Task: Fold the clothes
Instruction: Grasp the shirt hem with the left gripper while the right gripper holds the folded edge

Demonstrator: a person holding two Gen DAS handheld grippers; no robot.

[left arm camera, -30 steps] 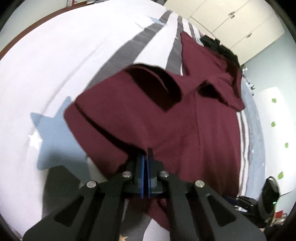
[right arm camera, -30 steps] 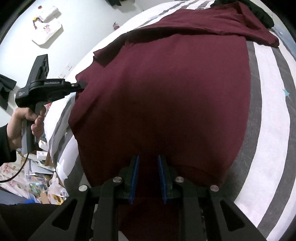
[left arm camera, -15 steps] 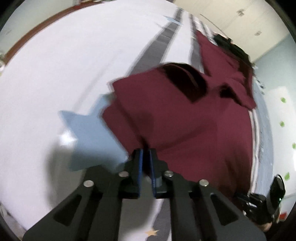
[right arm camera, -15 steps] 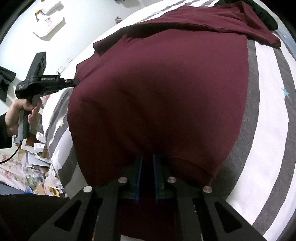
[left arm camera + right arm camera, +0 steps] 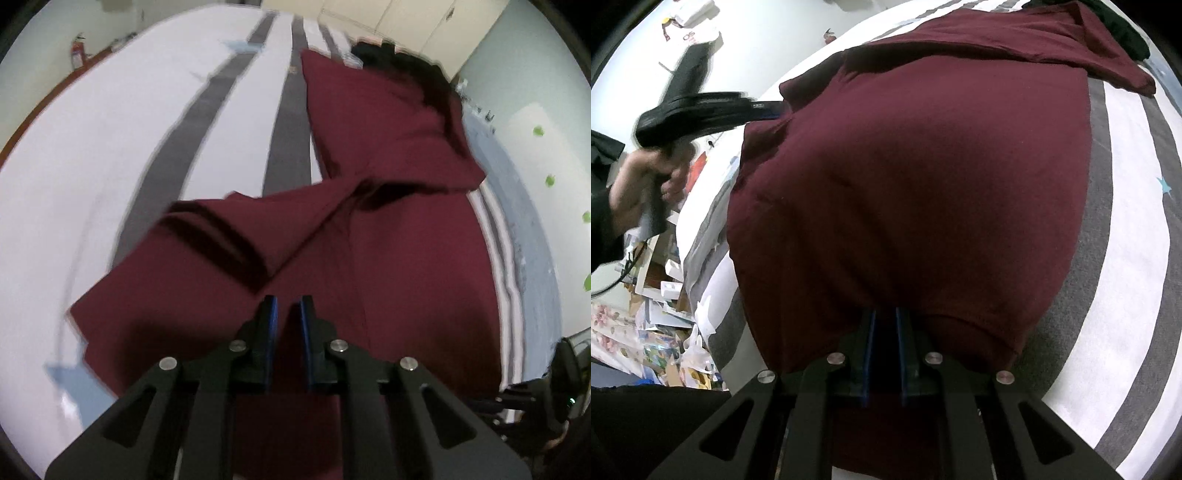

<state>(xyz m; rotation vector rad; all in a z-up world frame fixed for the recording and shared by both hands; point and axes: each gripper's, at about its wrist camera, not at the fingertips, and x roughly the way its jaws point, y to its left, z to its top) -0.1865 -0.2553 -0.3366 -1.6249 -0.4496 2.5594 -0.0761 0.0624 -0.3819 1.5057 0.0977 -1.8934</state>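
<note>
striped bedspread (image 5: pixel 236 122) shows more; both grippers stay clamped on maroon shirt (image 5: pixel 923 177).

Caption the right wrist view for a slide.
Right hand-held gripper pinches maroon shirt's hem on striped bedspread.

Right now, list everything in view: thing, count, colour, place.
maroon garment: one, dark red, spread on the bed, one side folded over.
bedsheet: one, white with grey stripes and pale blue stars, under the garment.
black clothing: one dark heap at the far end of the bed.
wardrobe doors: cream, far wall.
papers and boxes: a many-coloured clutter on the floor beside the bed.
left tool: one, black with blue pads, shut on the garment's side edge.
right tool: one, black with blue pads, shut on the near hem.
hand: one, gripping the left tool's handle.
</note>
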